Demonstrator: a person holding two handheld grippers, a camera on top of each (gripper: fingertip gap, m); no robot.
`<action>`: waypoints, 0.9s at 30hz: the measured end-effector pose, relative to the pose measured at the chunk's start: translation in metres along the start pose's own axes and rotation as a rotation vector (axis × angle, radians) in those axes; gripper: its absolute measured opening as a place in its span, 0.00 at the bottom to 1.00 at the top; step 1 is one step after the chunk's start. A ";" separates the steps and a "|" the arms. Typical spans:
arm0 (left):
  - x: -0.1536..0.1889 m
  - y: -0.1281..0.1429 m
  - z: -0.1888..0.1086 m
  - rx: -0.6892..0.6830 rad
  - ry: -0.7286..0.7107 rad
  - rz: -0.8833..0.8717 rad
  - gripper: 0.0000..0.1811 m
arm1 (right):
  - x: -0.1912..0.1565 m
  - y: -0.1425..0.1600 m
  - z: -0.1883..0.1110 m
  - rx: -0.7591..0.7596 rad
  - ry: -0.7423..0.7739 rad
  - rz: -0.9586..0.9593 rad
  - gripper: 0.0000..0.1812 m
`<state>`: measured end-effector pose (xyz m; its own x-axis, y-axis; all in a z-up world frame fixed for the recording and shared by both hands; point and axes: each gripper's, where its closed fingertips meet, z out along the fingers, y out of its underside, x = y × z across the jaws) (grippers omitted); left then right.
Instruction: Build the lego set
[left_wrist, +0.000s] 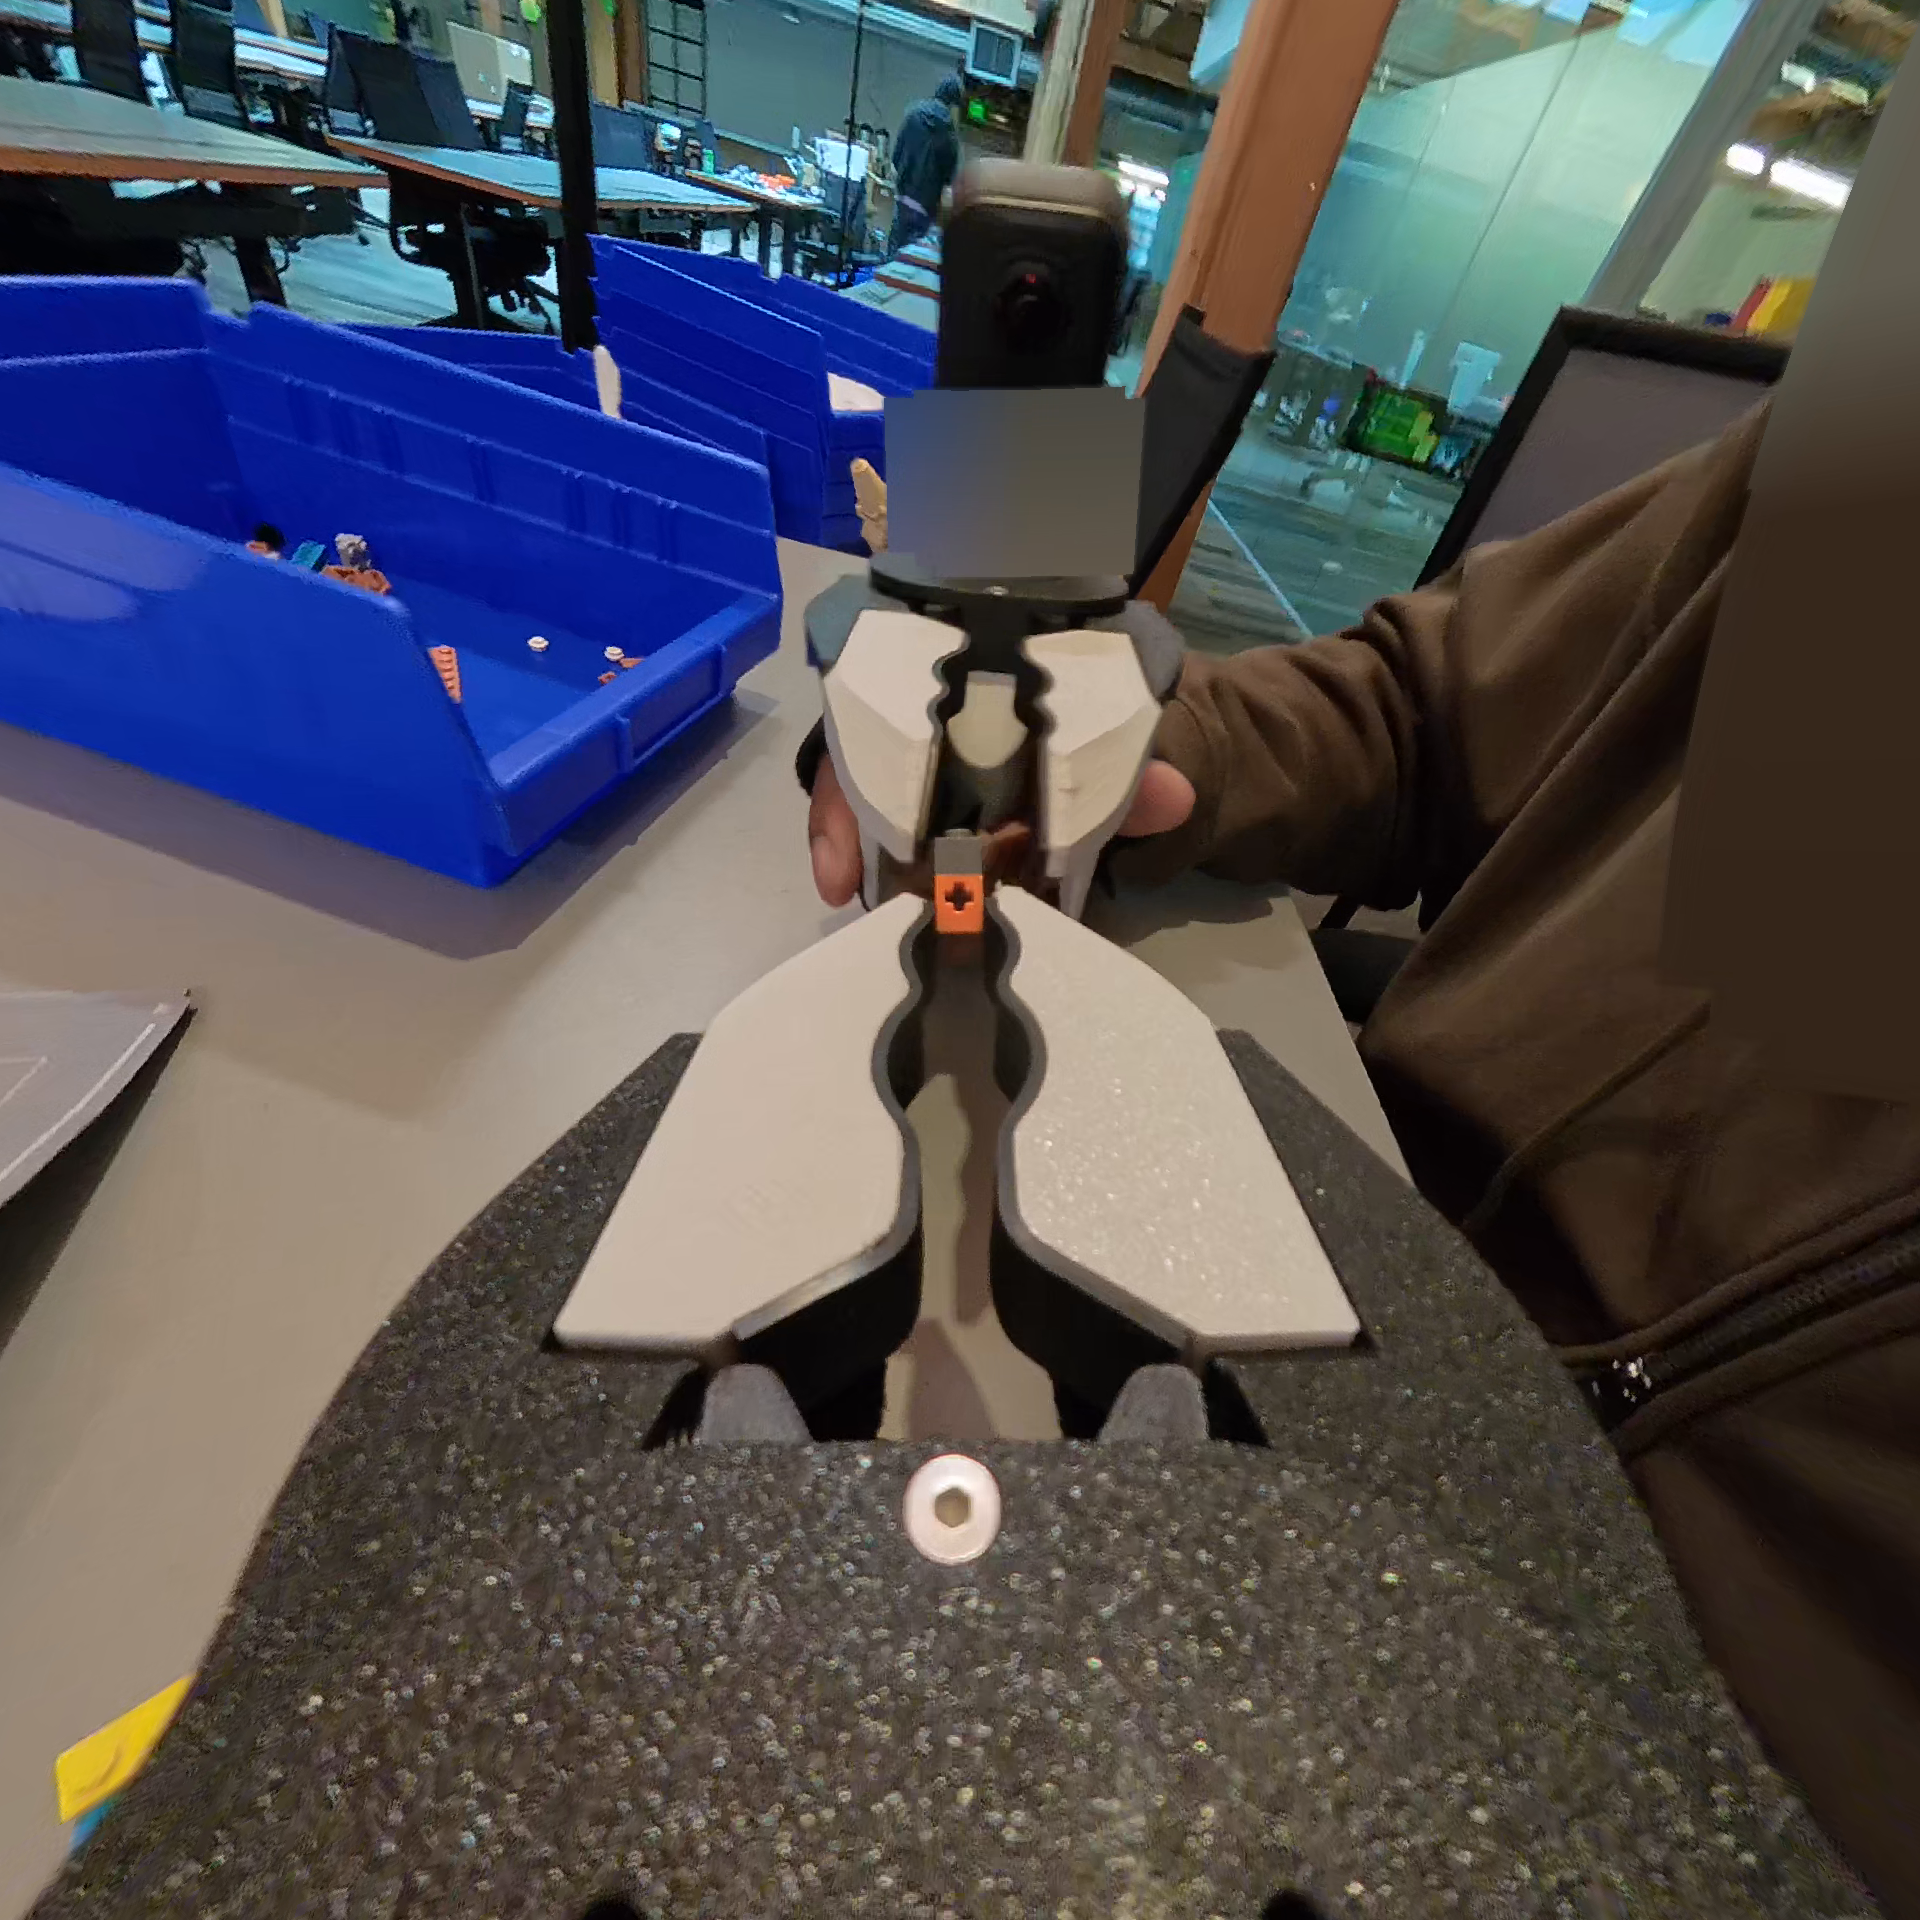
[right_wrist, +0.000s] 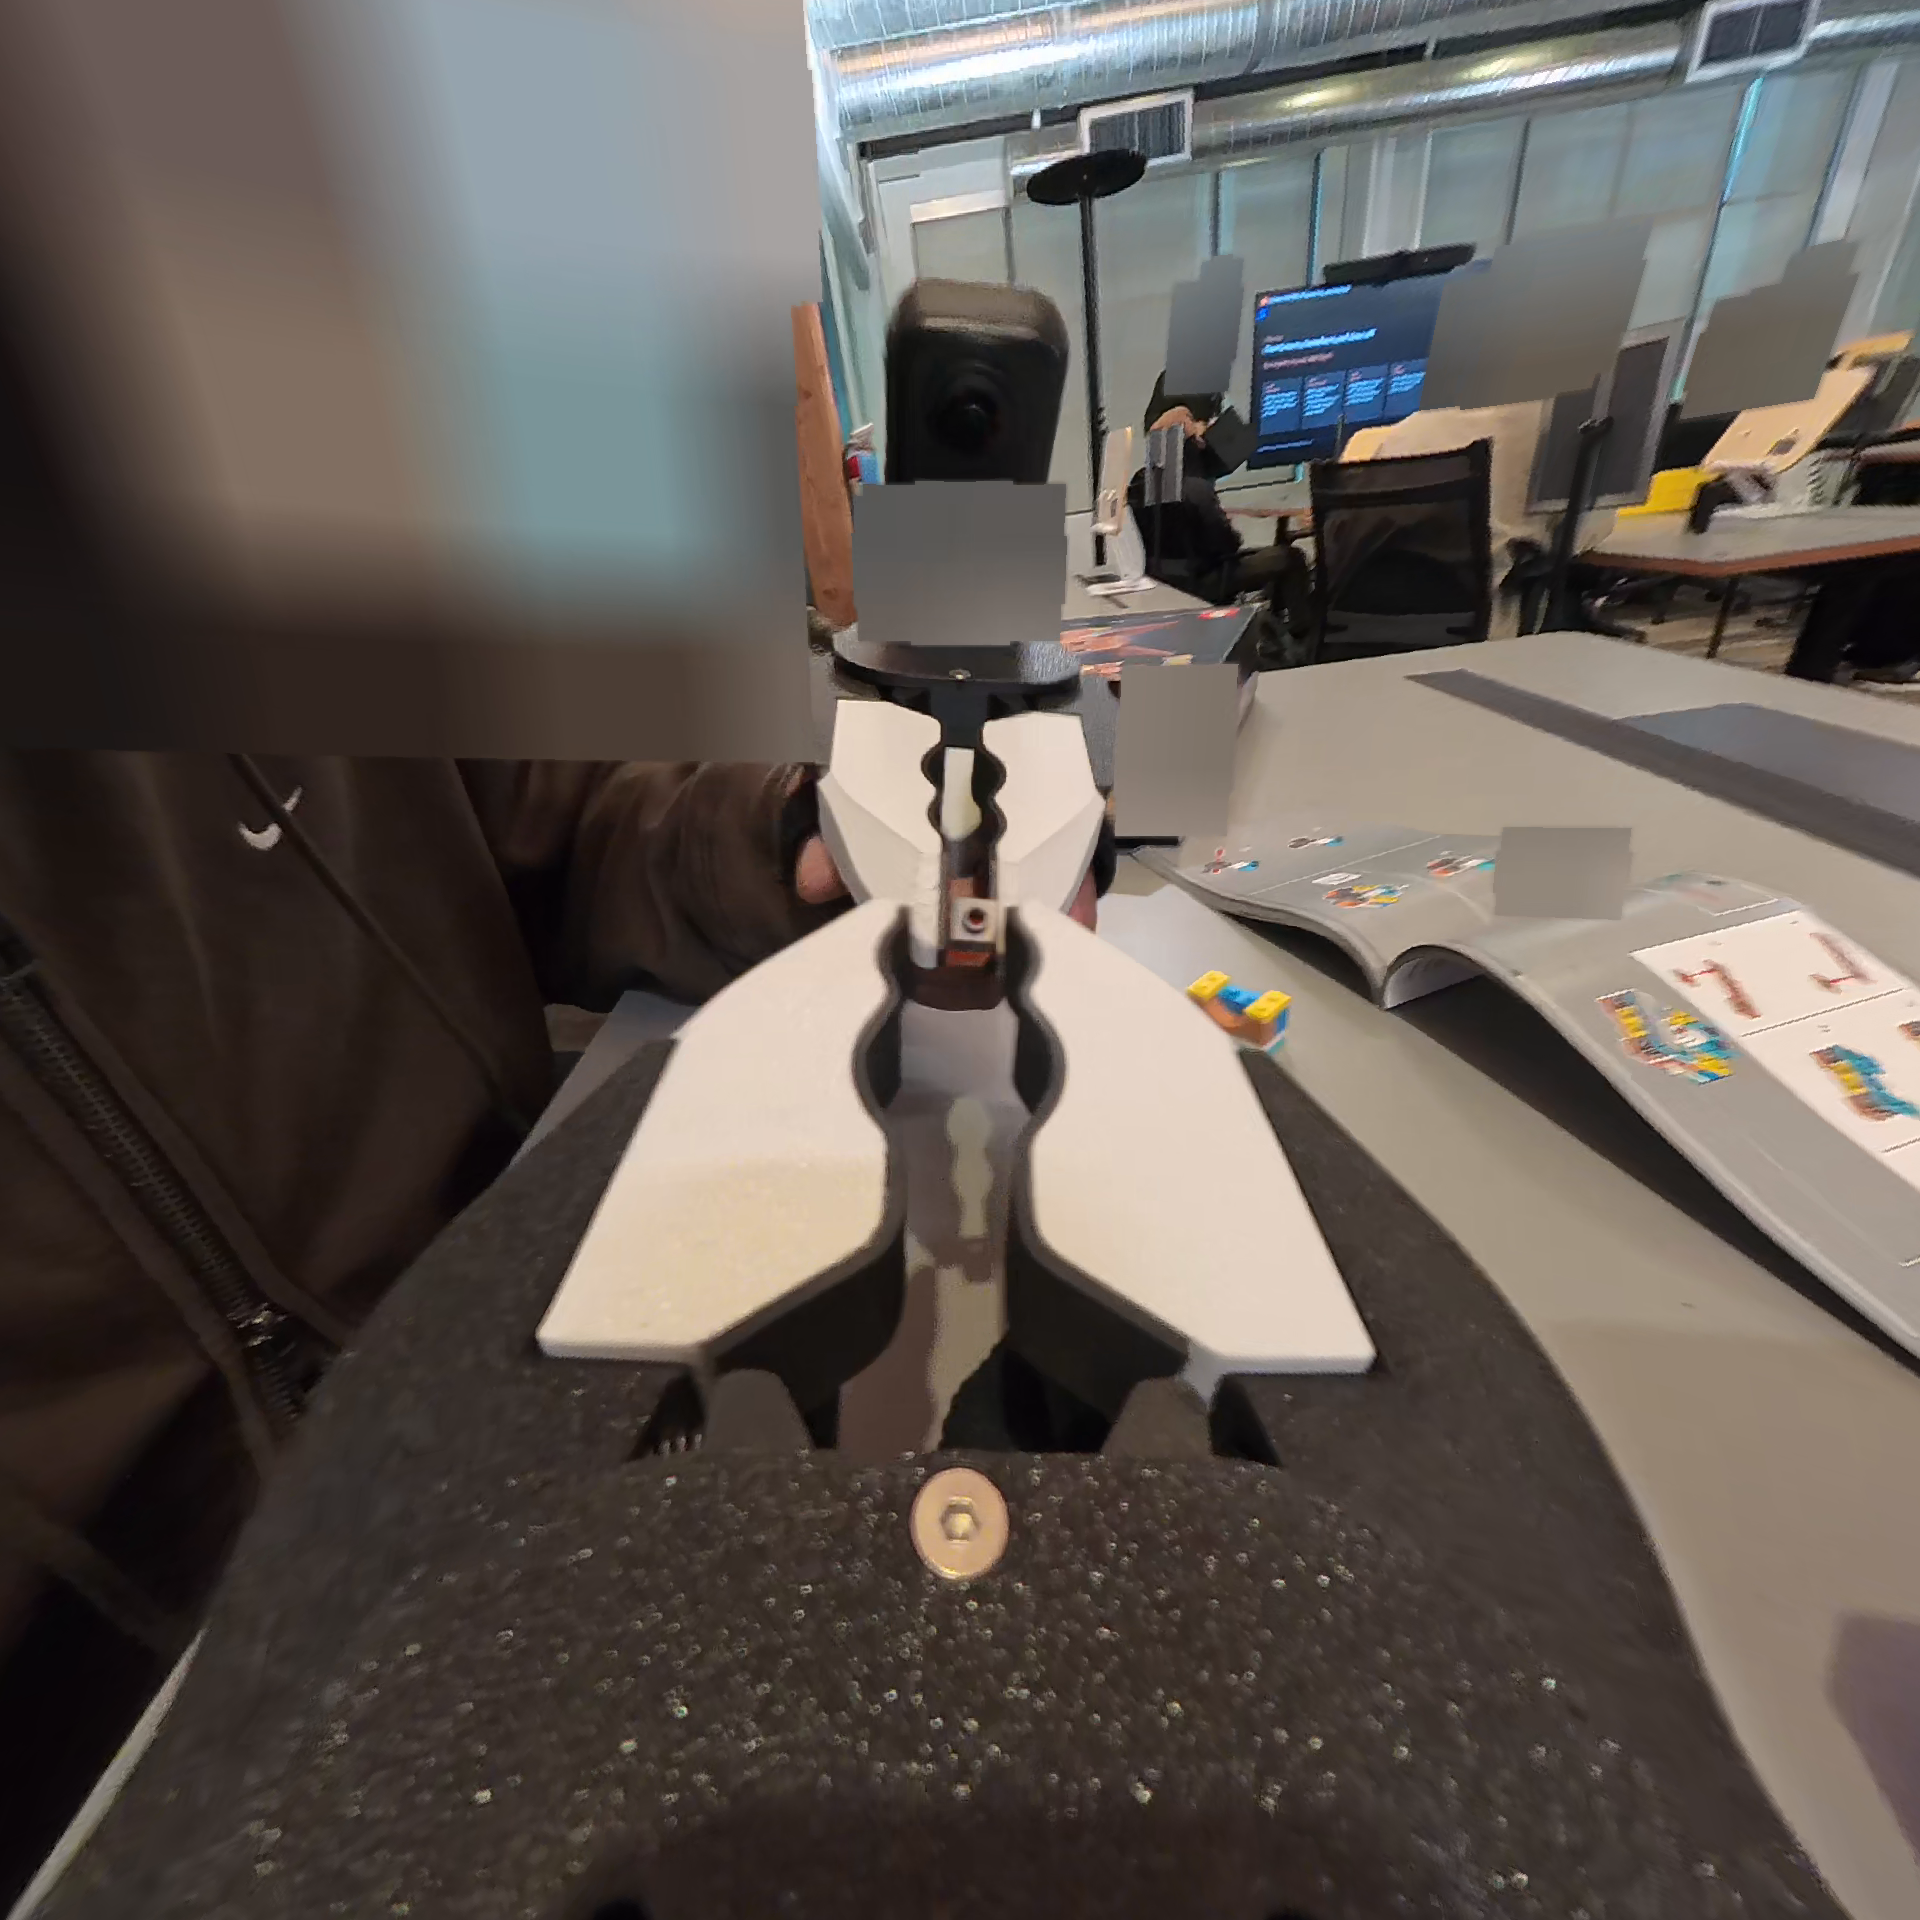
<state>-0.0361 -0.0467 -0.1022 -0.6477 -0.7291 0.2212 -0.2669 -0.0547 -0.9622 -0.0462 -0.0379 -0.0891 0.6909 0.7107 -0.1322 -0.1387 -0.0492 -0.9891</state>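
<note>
My two grippers meet tip to tip above the grey table. My left gripper is shut on a small orange Lego piece with a cross-shaped hole and a grey block on top. My right gripper is shut on a brown Lego piece. The grey block, with a round hole, shows just above it. The two pieces touch each other. The right gripper faces me in the left wrist view, held by a hand. The left gripper faces me in the right wrist view.
Blue bins with several loose Lego pieces stand at the left. An open instruction booklet lies at the right, and a small yellow, blue and brown sub-assembly sits beside it. A sheet of paper lies at the left. A person's brown sleeves are close by.
</note>
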 end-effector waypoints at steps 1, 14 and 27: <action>-0.003 -0.001 -0.001 0.015 -0.002 -0.034 0.04 | 0.002 -0.002 -0.002 0.009 0.014 -0.014 0.12; -0.025 -0.019 -0.010 0.319 0.176 -0.701 0.04 | 0.027 -0.003 -0.002 -0.138 0.440 -0.640 0.17; -0.018 -0.009 0.005 0.274 0.197 -0.747 0.04 | 0.030 0.002 -0.004 -0.187 0.478 -0.695 0.10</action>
<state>-0.0181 -0.0367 -0.0989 -0.4884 -0.3028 0.8184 -0.5105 -0.6615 -0.5494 -0.0230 -0.0194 -0.0956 0.8058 0.2534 0.5352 0.5161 0.1424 -0.8446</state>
